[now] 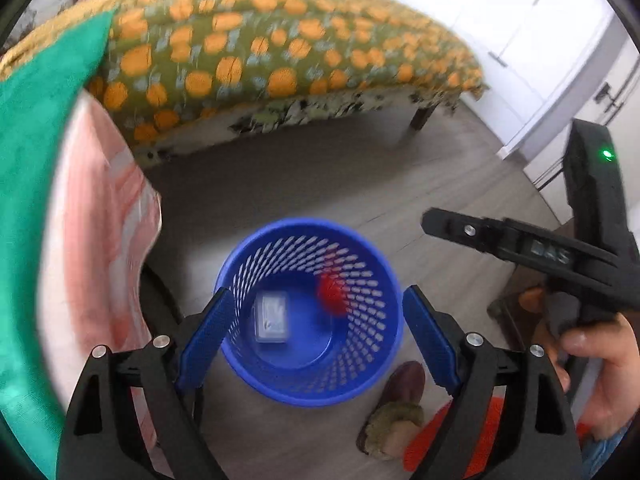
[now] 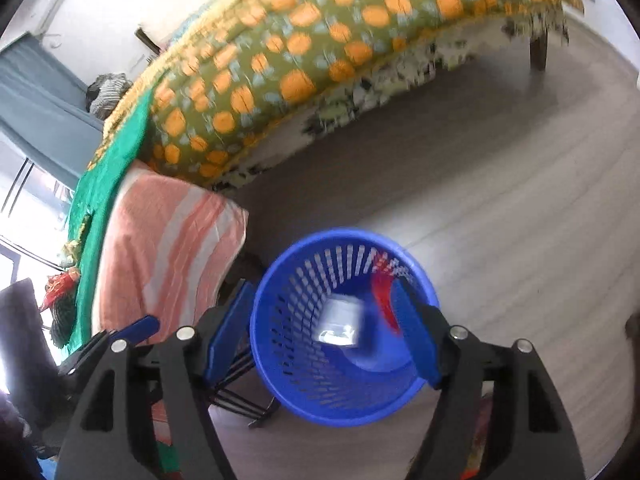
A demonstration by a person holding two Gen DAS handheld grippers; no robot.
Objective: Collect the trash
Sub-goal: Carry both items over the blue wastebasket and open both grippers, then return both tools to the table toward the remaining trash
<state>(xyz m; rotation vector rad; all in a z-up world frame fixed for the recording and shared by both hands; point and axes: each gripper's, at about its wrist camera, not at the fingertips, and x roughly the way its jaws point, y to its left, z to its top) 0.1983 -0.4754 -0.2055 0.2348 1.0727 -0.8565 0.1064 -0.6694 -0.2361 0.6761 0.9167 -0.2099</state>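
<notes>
Writing: none legible on blurred white packet (image 1: 272, 318) or red item (image 1: 331, 291) in blue basket (image 1: 360, 240); both my hand-held grippers, left (image 1: 316, 328) and right (image 2: 326, 332), gape apart, empty.

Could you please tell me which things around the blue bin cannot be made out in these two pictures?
- Pale rectangular packet in the blue slotted plastic bin: motion blur hides its print in both views.
- Red item: blurred in the left wrist view; in the right wrist view a finger of the right claw covers part of it.
- Brown shoe: the left claw covers part.
</notes>
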